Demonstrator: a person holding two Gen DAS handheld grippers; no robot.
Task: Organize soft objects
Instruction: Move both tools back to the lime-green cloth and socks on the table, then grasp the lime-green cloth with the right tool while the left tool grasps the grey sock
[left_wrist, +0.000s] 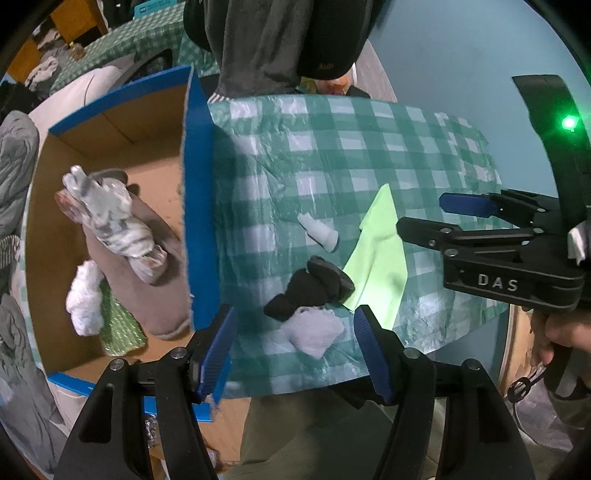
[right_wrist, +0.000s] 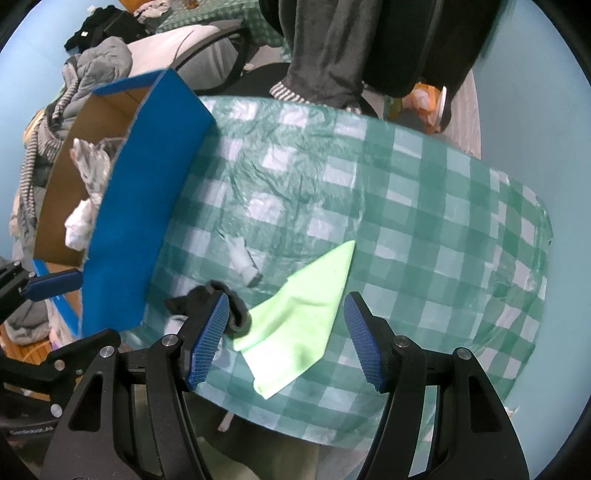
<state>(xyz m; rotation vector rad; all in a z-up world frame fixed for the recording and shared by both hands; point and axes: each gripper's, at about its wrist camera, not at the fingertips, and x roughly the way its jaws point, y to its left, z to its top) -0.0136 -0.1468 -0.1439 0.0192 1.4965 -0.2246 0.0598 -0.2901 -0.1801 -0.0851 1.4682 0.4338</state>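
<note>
Both grippers hover with jaws spread wide and empty: the left gripper (left_wrist: 295, 350) above a white cloth wad (left_wrist: 314, 330) and black sock (left_wrist: 310, 286), the right gripper (right_wrist: 284, 339) over the lime-green cloth (right_wrist: 299, 321). All lie on the checkered counter (right_wrist: 424, 229), beside the blue cardboard box (left_wrist: 197, 206) holding other soft items.

Glossy crinkled plastic tablecloth (right_wrist: 424, 206); matt cardboard box (left_wrist: 110, 122); soft green cloth (right_wrist: 295, 325).
</note>
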